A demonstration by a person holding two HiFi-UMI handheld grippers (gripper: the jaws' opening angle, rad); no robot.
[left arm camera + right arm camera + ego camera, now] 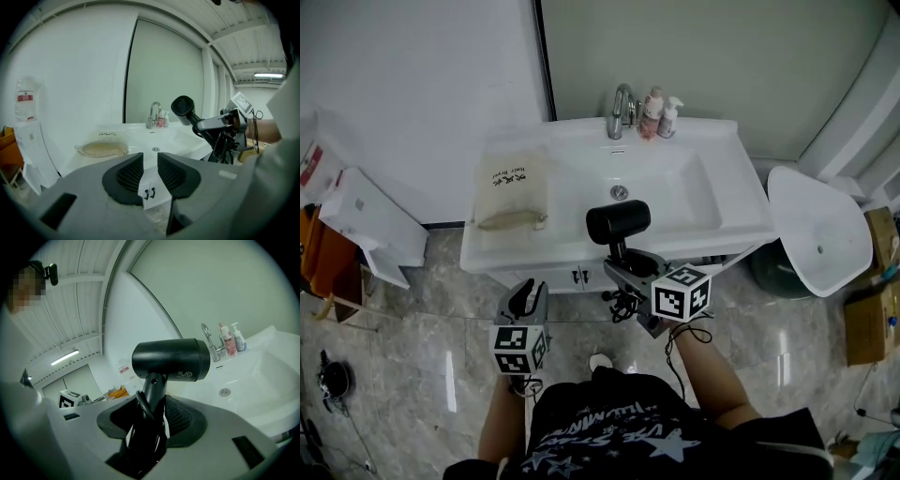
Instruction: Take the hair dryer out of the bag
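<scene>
A black hair dryer hangs in the air over the front edge of the white washbasin, out of the bag. My right gripper is shut on its handle, with the cord bunched under the jaws; in the right gripper view the dryer stands upright between the pads. The beige cloth bag lies flat on the counter's left side, also seen as the bag in the left gripper view. My left gripper hovers in front of the cabinet, jaws a narrow gap apart and empty.
A chrome faucet and two small bottles stand at the back of the basin. A white tub-like object sits to the right of the vanity, white boxes to the left. Grey tiled floor lies below.
</scene>
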